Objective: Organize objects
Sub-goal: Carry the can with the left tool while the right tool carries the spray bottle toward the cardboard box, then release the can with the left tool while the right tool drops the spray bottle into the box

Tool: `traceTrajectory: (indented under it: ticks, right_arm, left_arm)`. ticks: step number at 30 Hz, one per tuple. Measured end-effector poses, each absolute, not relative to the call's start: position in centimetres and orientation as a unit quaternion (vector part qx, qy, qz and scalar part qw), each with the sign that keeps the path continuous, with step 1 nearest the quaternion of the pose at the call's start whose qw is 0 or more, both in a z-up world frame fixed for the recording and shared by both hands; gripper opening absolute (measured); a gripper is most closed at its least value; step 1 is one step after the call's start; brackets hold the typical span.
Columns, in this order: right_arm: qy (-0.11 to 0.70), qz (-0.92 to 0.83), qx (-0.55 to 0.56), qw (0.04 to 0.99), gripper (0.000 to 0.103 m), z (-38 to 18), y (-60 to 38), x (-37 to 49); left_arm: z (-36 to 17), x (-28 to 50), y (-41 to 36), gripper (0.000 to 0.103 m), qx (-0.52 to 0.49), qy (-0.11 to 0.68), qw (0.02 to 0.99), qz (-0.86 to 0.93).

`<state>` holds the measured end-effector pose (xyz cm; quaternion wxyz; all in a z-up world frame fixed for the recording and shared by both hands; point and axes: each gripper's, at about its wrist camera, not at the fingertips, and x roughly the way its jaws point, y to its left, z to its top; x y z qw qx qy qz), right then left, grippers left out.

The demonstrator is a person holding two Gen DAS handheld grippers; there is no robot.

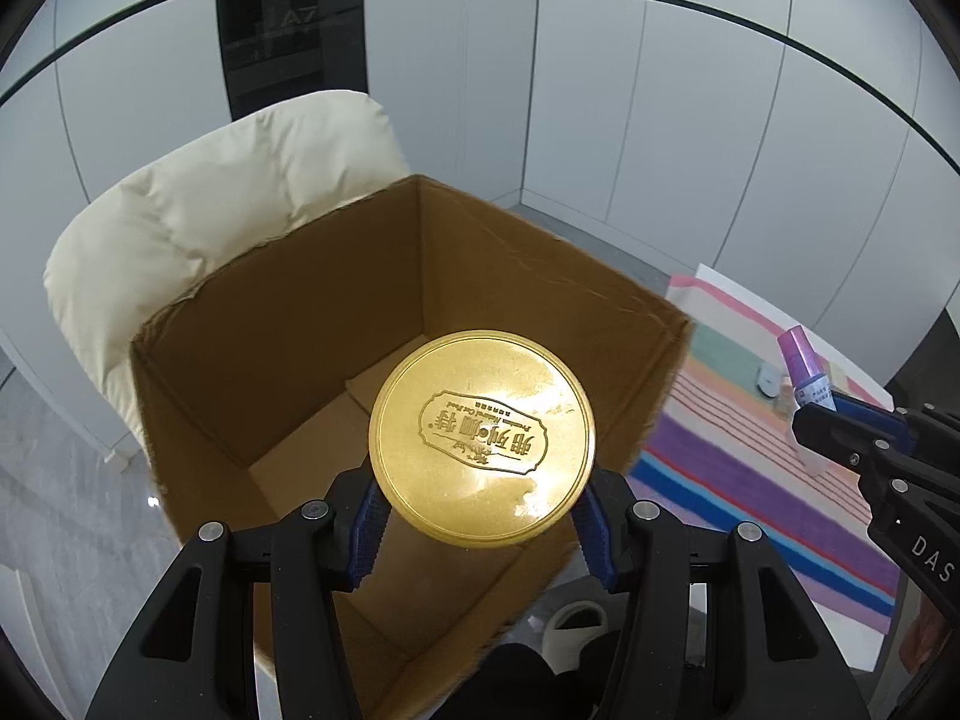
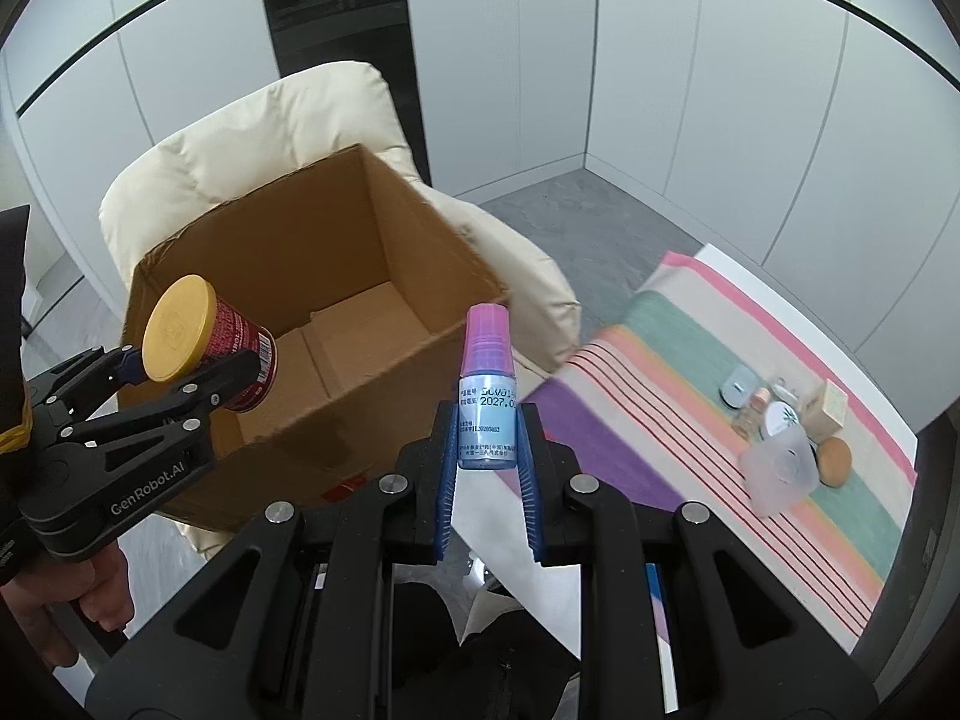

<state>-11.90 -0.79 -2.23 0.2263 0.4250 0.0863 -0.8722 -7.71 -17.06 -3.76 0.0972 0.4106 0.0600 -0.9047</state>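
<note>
1. Armchair (image 2: 252, 138): cream, padded. It sits behind and under the cardboard box, in front of pale wall panels.
2. Worktop (image 2: 780, 300): white, to the right of the armchair, covered by a striped cloth (image 2: 690, 330) in pink, green, orange and purple bands.
3. Cardboard box (image 2: 420, 240): brown, open at the top, resting on the armchair seat. Its inside floor shows bare cardboard flaps.
4. Left hand-held gripper (image 1: 480, 504): black frame, blue pads, clamped on a can (image 1: 480, 438) with a gold lid and red side. Pads press the can's two sides. In the left wrist view the can hangs over the box opening; in the right wrist view it sits at the box's left rim. A hand (image 2: 72, 594) grips the handle below.
5. Right hand-held gripper (image 2: 486, 462): jaws drawn together on a small bottle (image 2: 487, 396), pale blue label, purple cap, upright. It is held beside the box's right corner, above the worktop's edge.
6. Small items at the worktop's far right, clustered close together: a clear plastic container (image 2: 780, 468), a brown round object (image 2: 835, 461), a small tan box (image 2: 831, 405), a white round lid (image 2: 780, 417), a grey oval object (image 2: 739, 387). Finer details cannot be made out.
</note>
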Motion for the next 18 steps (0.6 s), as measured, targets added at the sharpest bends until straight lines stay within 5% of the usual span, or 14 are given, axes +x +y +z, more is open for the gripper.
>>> traceTrajectory:
  ticks: [4,6,8,18]
  right_arm:
    - [0.092,-0.870,0.424,0.234,0.020,-2.4,-2.2,-11.9]
    - [0.095,-0.868,0.424,0.240,0.020,-2.4,-2.9,-11.8]
    - [0.098,-0.868,0.422,0.245,0.020,-2.3,-3.8,-11.7]
    - [0.107,-0.858,0.424,0.271,0.020,-2.6,-8.7,-11.4]
  left_arm:
    - [-3.6,-7.1,-18.1,0.068,0.407,0.062,0.115,-0.904]
    - [-3.1,-6.4,-18.8,0.094,0.395,0.055,0.133,-0.907]
    - [-2.4,-5.3,-19.4,0.103,0.373,0.055,0.154,-0.913]
    - [-1.6,-1.8,-24.4,0.103,0.354,0.069,0.198,-0.911]
